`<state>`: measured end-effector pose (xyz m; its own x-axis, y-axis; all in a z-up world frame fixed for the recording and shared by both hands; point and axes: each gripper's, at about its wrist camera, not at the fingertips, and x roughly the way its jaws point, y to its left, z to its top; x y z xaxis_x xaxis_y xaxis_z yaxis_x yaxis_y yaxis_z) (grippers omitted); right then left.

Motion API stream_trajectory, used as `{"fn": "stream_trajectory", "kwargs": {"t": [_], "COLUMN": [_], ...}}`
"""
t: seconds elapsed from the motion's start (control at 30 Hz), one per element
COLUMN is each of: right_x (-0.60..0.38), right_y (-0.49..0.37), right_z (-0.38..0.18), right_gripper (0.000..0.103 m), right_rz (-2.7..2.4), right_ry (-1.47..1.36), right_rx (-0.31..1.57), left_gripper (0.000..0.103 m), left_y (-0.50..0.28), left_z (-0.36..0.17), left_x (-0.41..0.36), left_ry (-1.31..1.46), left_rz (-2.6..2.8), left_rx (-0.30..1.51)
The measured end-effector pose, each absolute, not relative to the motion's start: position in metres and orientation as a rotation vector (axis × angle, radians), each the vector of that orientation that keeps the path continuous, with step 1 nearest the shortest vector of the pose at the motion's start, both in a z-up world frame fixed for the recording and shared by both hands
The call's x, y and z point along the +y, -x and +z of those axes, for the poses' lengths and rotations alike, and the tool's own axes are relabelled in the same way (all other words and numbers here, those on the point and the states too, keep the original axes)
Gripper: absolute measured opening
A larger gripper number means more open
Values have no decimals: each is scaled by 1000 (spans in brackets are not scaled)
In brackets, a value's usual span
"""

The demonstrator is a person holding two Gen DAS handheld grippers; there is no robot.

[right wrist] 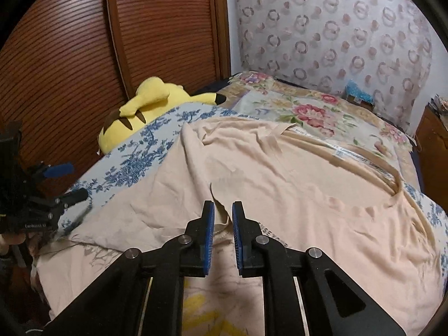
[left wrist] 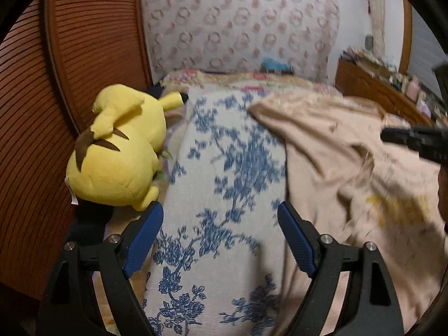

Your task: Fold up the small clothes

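Just beyond right gripper (right wrist: 223,210) jaws: beige shirt (right wrist: 280,196)

Your view of the beige cotton shirt (left wrist: 350,168) is blurring at its yellow print (left wrist: 400,210), and the frame edge is cutting off its right side.

A home bedroom: a bed (right wrist: 322,112) laid with a floral quilt and a blue-and-white flowered cover (left wrist: 224,168), a yellow plush toy (left wrist: 120,145) lying at its edge beside brown louvred wooden doors (right wrist: 70,56), a curtain (right wrist: 336,28) printed with rings hanging behind the bed, and a wooden dresser (left wrist: 372,84) crowded with small household items at the far side
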<state>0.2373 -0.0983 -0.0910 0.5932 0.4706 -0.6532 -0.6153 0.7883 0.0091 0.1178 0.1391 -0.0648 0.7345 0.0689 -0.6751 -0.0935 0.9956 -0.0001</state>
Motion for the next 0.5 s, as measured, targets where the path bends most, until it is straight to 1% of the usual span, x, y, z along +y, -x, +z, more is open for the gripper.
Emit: {"fn": "stream_trajectory", "kwargs": {"t": [0.23, 0.3, 0.37, 0.5], "right_x": [-113, -118, -120, -123], "right_y": [-212, -203, -195, -187], "right_z": [-76, -73, -72, -72], "right_gripper": [23, 28, 40, 46], "right_rz": [637, 642, 643, 644], "right_ry": [208, 201, 198, 182], "right_rx": [618, 602, 584, 570], "left_gripper": [85, 85, 85, 85], "left_y": [-115, -114, -116, -119], "left_z": [-35, -30, -27, -24], "left_x": [128, 123, 119, 113], "left_ry": [39, 29, 17, 13], "left_rz": [93, 94, 96, 90], "left_rx": [655, 640, 628, 617]}}
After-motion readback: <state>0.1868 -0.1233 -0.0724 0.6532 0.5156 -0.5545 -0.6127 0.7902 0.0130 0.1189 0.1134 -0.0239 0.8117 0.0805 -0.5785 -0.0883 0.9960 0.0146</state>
